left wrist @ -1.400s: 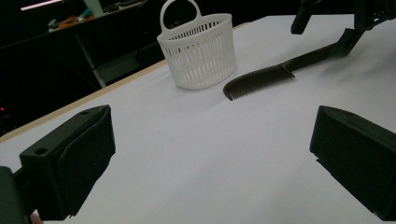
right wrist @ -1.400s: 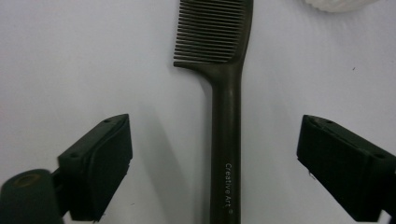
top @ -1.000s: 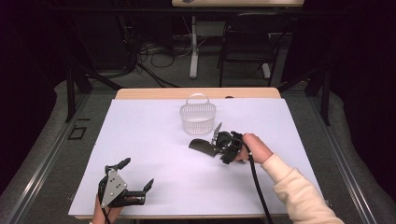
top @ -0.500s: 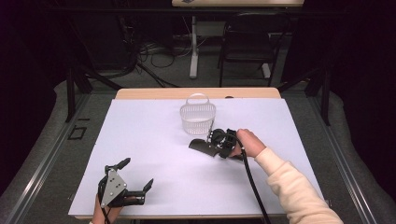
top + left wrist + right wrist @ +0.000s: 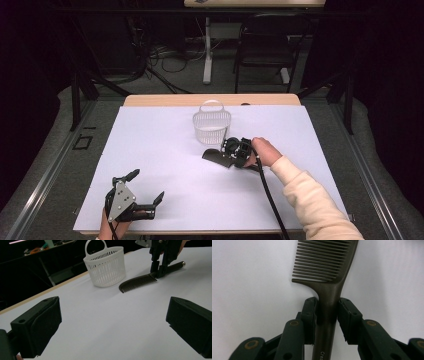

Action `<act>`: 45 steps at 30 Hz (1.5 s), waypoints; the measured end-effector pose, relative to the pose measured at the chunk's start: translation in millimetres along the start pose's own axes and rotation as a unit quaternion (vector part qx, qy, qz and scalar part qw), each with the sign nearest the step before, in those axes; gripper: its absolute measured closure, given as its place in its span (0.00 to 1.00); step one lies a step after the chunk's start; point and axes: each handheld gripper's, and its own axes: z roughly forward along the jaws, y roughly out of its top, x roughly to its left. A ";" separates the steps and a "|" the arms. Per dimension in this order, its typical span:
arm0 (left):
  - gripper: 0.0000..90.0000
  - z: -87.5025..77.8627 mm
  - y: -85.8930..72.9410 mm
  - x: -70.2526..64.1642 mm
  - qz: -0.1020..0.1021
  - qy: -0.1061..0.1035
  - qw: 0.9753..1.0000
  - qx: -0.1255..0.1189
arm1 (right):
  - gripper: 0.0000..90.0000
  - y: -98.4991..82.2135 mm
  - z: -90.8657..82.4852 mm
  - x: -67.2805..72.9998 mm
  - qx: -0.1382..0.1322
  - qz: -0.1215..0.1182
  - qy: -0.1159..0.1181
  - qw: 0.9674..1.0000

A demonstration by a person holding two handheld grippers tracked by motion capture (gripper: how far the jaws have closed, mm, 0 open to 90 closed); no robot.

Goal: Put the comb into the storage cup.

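While idle at the near left edge, the left gripper [image 5: 134,196] rests with jaws spread, empty. Mid-table, the right gripper [image 5: 234,151], jaws just closing, pinches the one comb [image 5: 216,157] at its handle neck, likely to lift it. Just beyond stands one white basket [image 5: 212,126], probably its destination.

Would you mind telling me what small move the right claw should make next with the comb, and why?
Probably finish closing, then lift a little. The right claw has just been closing, and its pads now sit against both sides of the comb at the neck of its handle, yet the comb lies flat on the table. The white basket stands close beside it, a likely destination.
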 end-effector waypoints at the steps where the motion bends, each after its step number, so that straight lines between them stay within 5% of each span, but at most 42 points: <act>1: 0.00 0.0 0.0 -0.1 0.000 0.000 1.000 0.000 | 0.77 0.1 -0.3 0.0 0.001 0.000 -0.001 1.000; 23: 0.00 0.5 0.4 0.1 0.003 -0.004 1.000 -0.001 | 0.80 -10.7 -15.8 0.6 -0.037 0.026 0.005 0.999; 39: 0.00 0.7 0.3 0.3 0.000 -0.003 1.000 -0.001 | 0.80 -27.4 -28.8 4.1 -0.089 0.048 0.011 0.995; 45: 0.00 1.3 0.1 0.2 0.000 -0.004 1.000 0.000 | 0.80 -37.2 -29.5 3.0 -0.117 0.066 0.019 0.991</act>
